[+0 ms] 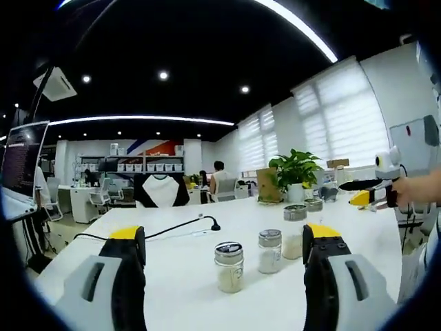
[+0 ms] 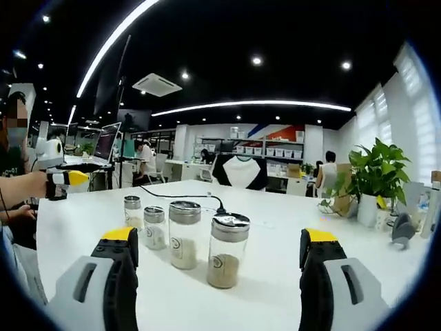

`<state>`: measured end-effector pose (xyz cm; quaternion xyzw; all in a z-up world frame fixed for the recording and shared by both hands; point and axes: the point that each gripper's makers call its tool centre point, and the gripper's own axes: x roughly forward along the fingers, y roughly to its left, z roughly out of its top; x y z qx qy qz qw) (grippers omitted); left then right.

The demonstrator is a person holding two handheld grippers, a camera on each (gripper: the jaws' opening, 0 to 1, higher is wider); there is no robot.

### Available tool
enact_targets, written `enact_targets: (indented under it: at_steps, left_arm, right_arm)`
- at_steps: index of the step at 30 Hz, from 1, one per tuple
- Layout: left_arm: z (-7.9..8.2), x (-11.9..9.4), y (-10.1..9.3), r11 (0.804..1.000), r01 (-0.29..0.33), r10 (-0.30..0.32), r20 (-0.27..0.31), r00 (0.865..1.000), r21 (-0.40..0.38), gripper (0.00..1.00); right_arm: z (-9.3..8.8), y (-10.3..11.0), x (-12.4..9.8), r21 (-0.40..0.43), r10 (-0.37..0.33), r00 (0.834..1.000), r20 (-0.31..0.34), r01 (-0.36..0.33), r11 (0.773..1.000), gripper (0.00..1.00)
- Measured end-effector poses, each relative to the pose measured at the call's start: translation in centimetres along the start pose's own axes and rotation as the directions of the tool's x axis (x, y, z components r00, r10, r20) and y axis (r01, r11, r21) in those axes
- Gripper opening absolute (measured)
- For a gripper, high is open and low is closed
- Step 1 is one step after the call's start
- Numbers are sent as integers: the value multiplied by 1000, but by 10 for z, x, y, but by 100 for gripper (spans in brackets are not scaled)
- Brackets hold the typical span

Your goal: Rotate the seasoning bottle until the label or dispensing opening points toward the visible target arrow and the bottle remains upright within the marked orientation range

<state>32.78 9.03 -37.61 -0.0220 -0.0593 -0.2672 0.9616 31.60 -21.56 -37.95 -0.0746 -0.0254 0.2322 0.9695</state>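
Seasoning bottle (image 2: 228, 249) stands upright betw. our right gripper (image 2: 219, 255) jaws, spread, grasping nothing; left gripper (image 1: 224, 255) likewise spread. Neighbour jar (image 2: 185, 234) sits just beside; we risk bumping it.

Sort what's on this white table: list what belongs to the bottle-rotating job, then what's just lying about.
Job: the four seasoning bottles standing upright in a row; left gripper and right gripper, both open and holding nothing.

Lying about: black cable, potted plant, monitor.
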Motion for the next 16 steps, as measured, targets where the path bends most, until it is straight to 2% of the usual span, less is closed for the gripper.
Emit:
enact_targets:
  at_steps: [2, 4, 5, 6, 7, 9, 11, 12, 14, 15, 16]
  left_arm:
    - [6, -3, -9, 998, 54, -54, 11, 999, -17, 100]
    - [10, -5, -7, 998, 43, -44, 16, 999, 40, 100]
    - [11, -5, -2, 994, 18, -19, 15, 1000, 104, 100]
    - [10, -6, 1, 991, 6, -8, 14, 1000, 132, 100]
    - [8, -6, 6, 989, -14, 13, 11, 1000, 149, 100]
    - [2, -4, 11, 995, -16, 15, 8, 1000, 97, 100]
    - [-1, -3, 11, 1000, -3, 3, 14, 1000, 0, 100]
    - [0, -3, 12, 1000, -4, 4, 21, 1000, -10, 100]
    - [5, -6, 17, 1000, -25, 25, 48, 999, 8, 100]
    - [9, -7, 23, 997, -54, 50, 70, 996, 62, 100]
    - [9, -8, 25, 994, -62, 56, 64, 996, 94, 100]
  right_arm:
    - [9, 7, 0, 9, 26, 999, 46, -26, 1000, 100]
    - [8, 5, 1, 23, 23, 998, 51, -24, 999, 100]
    - [4, 2, 2, 34, 13, 999, 33, -14, 999, 100]
    - [-3, -1, 3, 54, 0, 1000, 0, 0, 999, 100]
    - [-4, -2, 4, 63, -1, 1000, -2, 1, 998, 100]
    - [-7, 1, 4, 107, 5, 1000, -10, -4, 994, 100]
    - [-5, 3, 3, 115, 8, 1000, -3, -7, 993, 100]
    - [-3, 4, 3, 114, 5, 1000, 6, -6, 993, 100]
    - [-2, 3, 2, 104, -2, 1000, 7, 2, 995, 100]
    - [-3, 1, 2, 97, -12, 1000, 3, 11, 995, 100]
    - [-4, -1, 3, 95, -18, 1000, -2, 19, 995, 100]
